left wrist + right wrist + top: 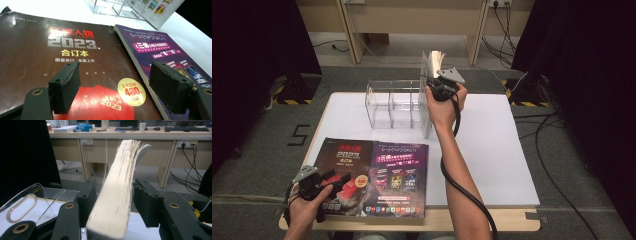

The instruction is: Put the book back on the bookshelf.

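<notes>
A thick magazine stands upright on its edge against the right end of a clear acrylic holder at the table's far middle. My right gripper straddles its upper part. In the right gripper view its page block rises between the two pads, which stand just off its sides, so the right gripper is open. My left gripper hovers open over the near left corner of a dark "2023" magazine, with nothing between its jaws.
A purple magazine lies flat beside the dark magazine at the white table's near edge. The acrylic holder has several upright compartments. Desks, cables and black curtains ring the floor beyond the table.
</notes>
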Demonstrator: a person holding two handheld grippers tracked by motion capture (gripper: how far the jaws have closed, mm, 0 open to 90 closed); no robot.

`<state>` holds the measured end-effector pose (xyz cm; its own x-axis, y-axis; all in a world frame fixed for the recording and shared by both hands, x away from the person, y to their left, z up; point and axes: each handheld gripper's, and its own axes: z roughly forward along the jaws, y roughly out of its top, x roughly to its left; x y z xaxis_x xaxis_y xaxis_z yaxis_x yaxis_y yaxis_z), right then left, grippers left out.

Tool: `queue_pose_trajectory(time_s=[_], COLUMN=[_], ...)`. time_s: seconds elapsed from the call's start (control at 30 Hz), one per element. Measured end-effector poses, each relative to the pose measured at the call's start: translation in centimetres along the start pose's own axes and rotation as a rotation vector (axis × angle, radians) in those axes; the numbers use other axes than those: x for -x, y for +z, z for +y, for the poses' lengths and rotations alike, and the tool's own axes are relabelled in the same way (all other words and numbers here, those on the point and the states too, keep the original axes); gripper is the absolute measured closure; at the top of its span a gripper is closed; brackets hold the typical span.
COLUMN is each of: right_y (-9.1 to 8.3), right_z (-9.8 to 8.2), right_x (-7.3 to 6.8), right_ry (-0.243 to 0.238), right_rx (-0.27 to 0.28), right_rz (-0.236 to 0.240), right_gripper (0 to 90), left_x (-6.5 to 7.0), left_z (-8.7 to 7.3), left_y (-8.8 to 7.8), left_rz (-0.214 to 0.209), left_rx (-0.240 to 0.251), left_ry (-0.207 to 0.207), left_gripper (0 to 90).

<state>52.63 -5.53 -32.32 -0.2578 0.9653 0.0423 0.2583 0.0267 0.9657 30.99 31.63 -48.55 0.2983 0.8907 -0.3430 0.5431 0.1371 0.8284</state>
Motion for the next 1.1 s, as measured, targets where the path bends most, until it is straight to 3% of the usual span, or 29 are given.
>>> queue_pose_trajectory(time_s=[0.43,1.1], right_y=[-2.0,-4.7], right_z=[-0.5,-1.8], right_x=[-0.3,0.5], right_ry=[-0.017,0.01], right_rx=[0.011,0.008], right_rz=[0.024,0.057], right_gripper=[51.0,50.7], left_x=[0.3,0.4], left_z=[0.0,0.1], left_y=[0.1,0.1], left_rz=[-0.006,-0.01], left_rx=[0.0,0.007], left_ry=[0.009,0.016], left_gripper=[23.8,23.8])
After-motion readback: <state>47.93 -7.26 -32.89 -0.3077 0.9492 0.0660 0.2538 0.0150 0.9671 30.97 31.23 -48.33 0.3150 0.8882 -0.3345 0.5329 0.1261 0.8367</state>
